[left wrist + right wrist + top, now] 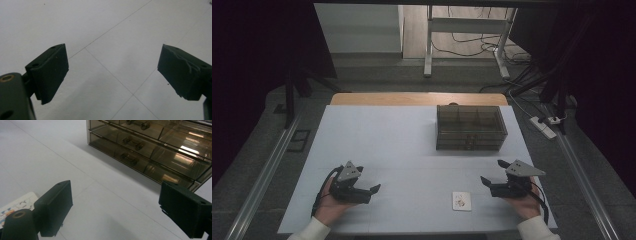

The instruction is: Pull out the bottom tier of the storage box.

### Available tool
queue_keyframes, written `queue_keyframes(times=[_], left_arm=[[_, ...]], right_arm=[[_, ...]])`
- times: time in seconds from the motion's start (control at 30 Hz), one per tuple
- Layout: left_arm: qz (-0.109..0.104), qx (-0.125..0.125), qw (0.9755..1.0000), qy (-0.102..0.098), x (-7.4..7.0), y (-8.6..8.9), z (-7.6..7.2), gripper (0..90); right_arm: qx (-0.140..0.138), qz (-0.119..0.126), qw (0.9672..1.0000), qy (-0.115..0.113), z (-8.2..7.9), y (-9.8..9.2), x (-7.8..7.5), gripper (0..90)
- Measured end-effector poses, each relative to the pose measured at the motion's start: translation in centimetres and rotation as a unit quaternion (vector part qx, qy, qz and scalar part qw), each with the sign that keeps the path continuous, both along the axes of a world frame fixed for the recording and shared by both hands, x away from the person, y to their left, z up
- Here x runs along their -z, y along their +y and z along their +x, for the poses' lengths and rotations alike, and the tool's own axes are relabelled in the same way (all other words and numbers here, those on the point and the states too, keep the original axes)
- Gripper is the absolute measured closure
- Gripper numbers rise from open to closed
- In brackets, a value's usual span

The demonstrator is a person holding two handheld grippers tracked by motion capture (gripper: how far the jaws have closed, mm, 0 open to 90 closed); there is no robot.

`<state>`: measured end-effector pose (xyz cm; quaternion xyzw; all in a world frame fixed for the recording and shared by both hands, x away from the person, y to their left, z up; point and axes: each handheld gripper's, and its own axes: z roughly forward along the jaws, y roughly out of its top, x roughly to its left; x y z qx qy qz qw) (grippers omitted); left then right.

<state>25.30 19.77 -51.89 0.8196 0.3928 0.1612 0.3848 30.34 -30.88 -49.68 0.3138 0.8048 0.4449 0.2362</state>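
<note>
Presently: right hand-held gripper (pixel 493 176), near right of bench (pixel 377 130), jaws fully spread, nothing held. Left hand-held gripper (pixel 371 189), near left, likewise wide and empty. Small card (pixel 462 201) lies flat just left of right gripper; drawer box (pixel 470 127) far right. Best approach: lower over card, close on edges squarely.

Card (pixel 462 201) before drawer box (pixel 470 127)
</note>
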Motion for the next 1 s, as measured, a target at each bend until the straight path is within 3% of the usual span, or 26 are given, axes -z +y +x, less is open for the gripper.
queue_keyframes(times=[0.3, 0.57, 0.83, 1.0], left_arm=[[-0.014, -0.008, 0.9999, 0.0, 0.1, 0.5, -0.4, 10.3], [-0.009, 0.0, 1.0, 0.001, 0.3, 0.2, 0.0, 10.4], [-0.011, -0.001, 0.9999, 0.003, 0.3, 0.2, 0.1, 10.5], [-0.007, 0.001, 1.0, 0.007, 0.4, -0.1, 0.2, 10.6]], right_arm=[[-0.015, -0.003, 0.9998, -0.009, -0.5, 0.4, -0.3, 13.3], [-0.012, -0.007, 0.9999, -0.008, -0.6, 0.5, -0.1, 13.8], [-0.009, 0.006, 0.9998, -0.015, -0.8, 0.9, -0.3, 14.5], [-0.022, -0.001, 0.9996, -0.016, -0.7, 1.5, -0.1, 14.6]])
